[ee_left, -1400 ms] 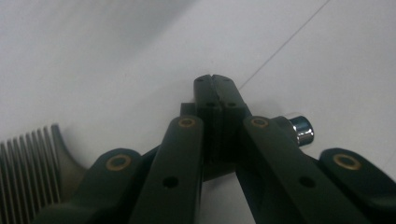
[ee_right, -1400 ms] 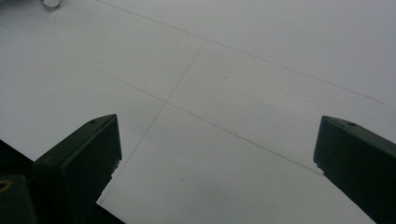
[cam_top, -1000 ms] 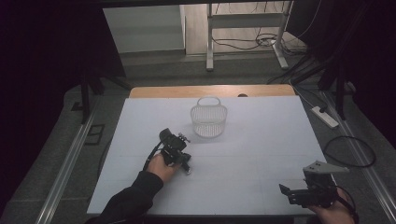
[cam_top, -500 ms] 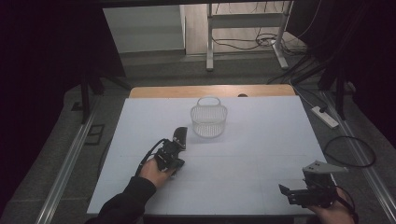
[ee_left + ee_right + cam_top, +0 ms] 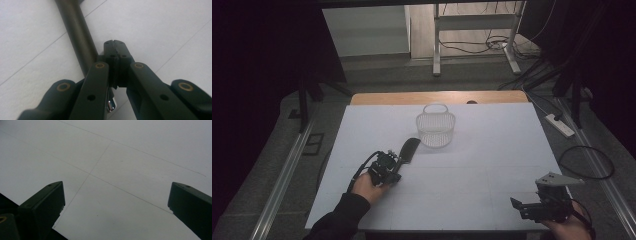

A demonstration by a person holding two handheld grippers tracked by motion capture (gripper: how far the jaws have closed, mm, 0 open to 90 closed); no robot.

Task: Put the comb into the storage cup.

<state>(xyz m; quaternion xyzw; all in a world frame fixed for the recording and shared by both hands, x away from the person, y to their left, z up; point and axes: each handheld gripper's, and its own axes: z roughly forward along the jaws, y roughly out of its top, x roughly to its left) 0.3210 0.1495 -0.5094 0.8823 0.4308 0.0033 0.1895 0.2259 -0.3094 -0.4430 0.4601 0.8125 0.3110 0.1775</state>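
Your left gripper (image 5: 398,167) sits near and left of the basket (image 5: 435,131), its jaws pressed together. The dark spatula (image 5: 407,151) lies just beside them on the white table (image 5: 492,150), blade pointing toward the basket. Well right of the basket, your right gripper (image 5: 518,206) rests with jaws wide apart.

No readable text, labels, brands, numbers or signs anywhere.
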